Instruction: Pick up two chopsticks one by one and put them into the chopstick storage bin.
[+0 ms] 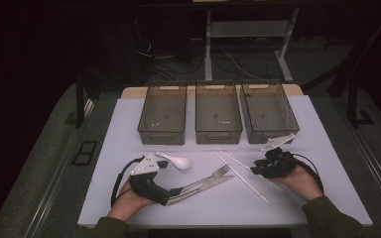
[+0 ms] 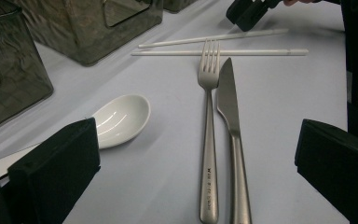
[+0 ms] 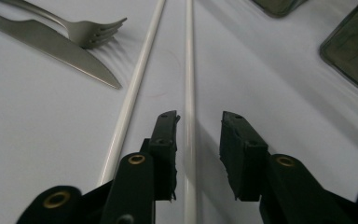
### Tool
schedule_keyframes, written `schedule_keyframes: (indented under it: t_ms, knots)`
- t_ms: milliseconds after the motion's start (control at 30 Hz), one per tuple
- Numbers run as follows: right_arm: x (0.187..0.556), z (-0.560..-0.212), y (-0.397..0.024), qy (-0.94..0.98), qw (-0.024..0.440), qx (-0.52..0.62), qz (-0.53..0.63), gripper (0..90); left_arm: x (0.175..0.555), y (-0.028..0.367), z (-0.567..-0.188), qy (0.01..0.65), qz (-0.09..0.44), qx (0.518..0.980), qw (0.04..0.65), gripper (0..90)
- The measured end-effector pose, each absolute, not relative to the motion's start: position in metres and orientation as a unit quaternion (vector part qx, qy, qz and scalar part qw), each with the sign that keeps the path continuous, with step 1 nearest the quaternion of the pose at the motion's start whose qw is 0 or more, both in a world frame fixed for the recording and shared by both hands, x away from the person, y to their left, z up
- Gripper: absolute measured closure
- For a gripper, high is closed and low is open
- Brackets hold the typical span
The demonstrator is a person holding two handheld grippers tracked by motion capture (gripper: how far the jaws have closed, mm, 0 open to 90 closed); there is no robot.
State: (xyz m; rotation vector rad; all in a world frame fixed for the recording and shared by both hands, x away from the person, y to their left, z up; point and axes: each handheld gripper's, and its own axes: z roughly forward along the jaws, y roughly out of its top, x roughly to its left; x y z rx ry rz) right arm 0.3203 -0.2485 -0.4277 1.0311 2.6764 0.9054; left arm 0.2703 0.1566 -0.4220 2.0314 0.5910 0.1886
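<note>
chopsticks: two white chopsticks (image 1: 240, 175) lie side by side on the white table (image 1: 307, 148), slanting from near the middle bin toward the person's edge. in the right gripper view one chopstick (image 3: 189, 70) runs up between the jaws and the other chopstick (image 3: 133, 93) lies just outside the left jaw.
right gripper: the right gripper (image 3: 199, 140) is low over the table at the chopsticks' near part, jaws parted a little. one chopstick passes through the gap, close to the left jaw; the pads do not press on it. in the high view the right gripper (image 1: 273, 161) sits in front of the right-hand bin.
left gripper: the left gripper (image 2: 191, 158) has its jaws spread wide, nothing between the pads, and looks along the fork and knife handles.
fork and knife: a metal fork (image 2: 208, 121) and knife (image 2: 230, 121) lie parallel, just beside each other, tips near the chopsticks.
spoon: a white ceramic spoon (image 2: 119, 119) lies left of the fork, close to the left jaw.
bins: three dark see-through bins (image 1: 217, 114) stand in a row at the far side of the table.
</note>
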Motion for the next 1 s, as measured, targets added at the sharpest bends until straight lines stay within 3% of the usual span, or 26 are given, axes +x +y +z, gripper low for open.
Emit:
schedule_keyframes:
  t_ms: [500,1000]
  knots:
    - [0.3213,-0.4364,-0.2447,0.896,0.064,0.338,0.281,81.4,0.2704,0.1562,-0.4225,0.243,0.077,0.836,0.486,0.0]
    - [0.3176,-0.4374,-0.2428,0.895,0.080,0.339,0.280,84.2,0.2702,0.1559,-0.4226,0.244,0.078,0.835,0.487,0.0]
